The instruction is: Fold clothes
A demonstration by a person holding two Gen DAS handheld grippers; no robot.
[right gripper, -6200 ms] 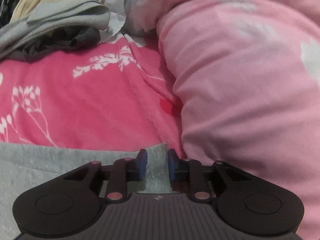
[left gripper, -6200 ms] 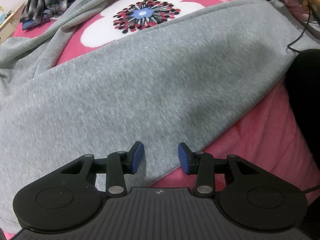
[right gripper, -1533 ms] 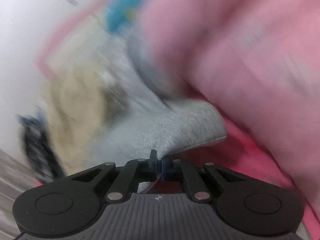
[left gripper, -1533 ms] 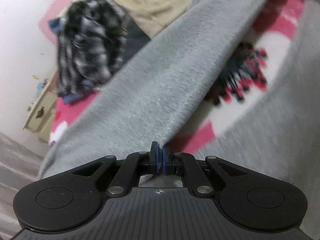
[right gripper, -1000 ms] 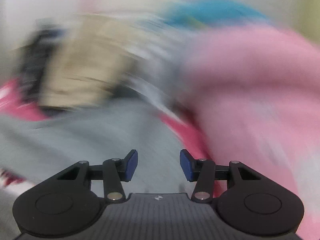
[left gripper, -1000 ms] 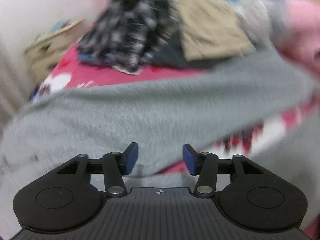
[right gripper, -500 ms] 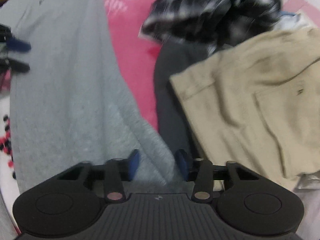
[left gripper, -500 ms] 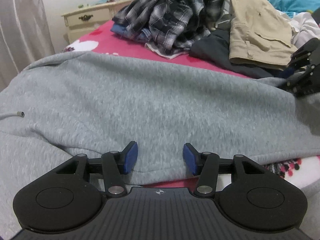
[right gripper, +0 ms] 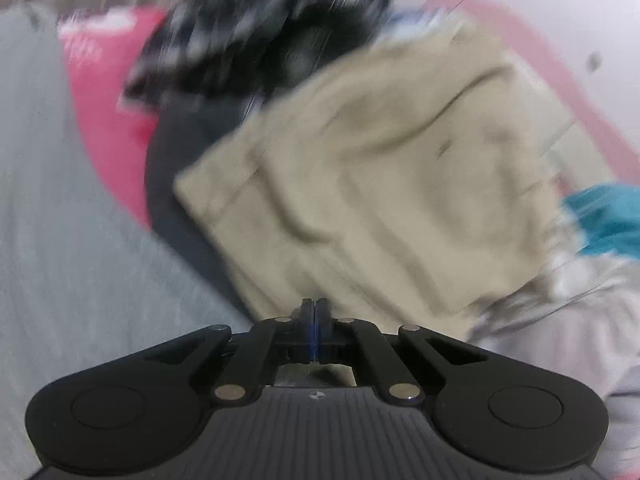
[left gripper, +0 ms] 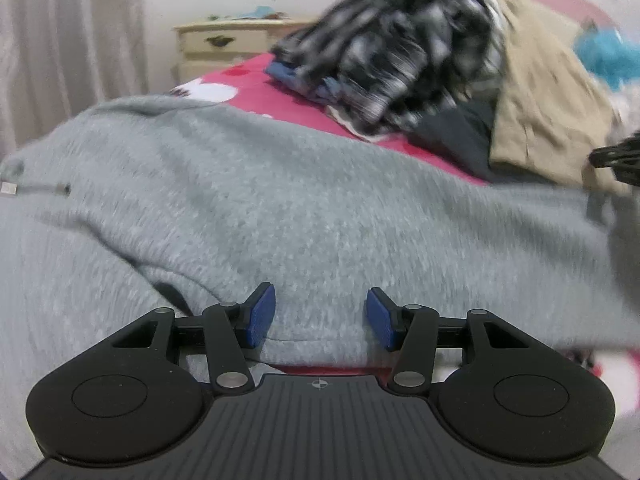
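A pink bedspread [left gripper: 280,100] with white flower prints covers the bed and carries everything else. Across it lies the grey sweatshirt [left gripper: 300,208], a fleecy garment that fills the middle of the left wrist view from edge to edge; its folded-over band runs level across the frame, and its hem sits just in front of the left claw. A drawstring tip [left gripper: 10,188] shows at the far left edge of the cloth. In the right wrist view the same grey cloth [right gripper: 60,240] takes up the left side.

Beyond the sweatshirt sits a heap of unfolded clothes: a beige garment [right gripper: 380,200] on top of a dark one [right gripper: 172,168], with a black-and-white plaid shirt [left gripper: 400,56] behind them and a turquoise piece [right gripper: 612,220] at the right. Both views are blurred there, so the details are unclear. A cream nightstand [left gripper: 228,48] stands past the bed by a pale curtain [left gripper: 60,40].

The left gripper [left gripper: 321,316] hangs over the sweatshirt's hem with its blue pads [left gripper: 260,316] about half apart, the grey fabric lying between and beneath them but not pinched. The right gripper [right gripper: 315,330] has just been closing and its pads now meet; whether a fold of cloth is caught between them I cannot tell, as only a thin blue line shows at the seam. It points at the near edge of the beige garment, beside the grey cloth.
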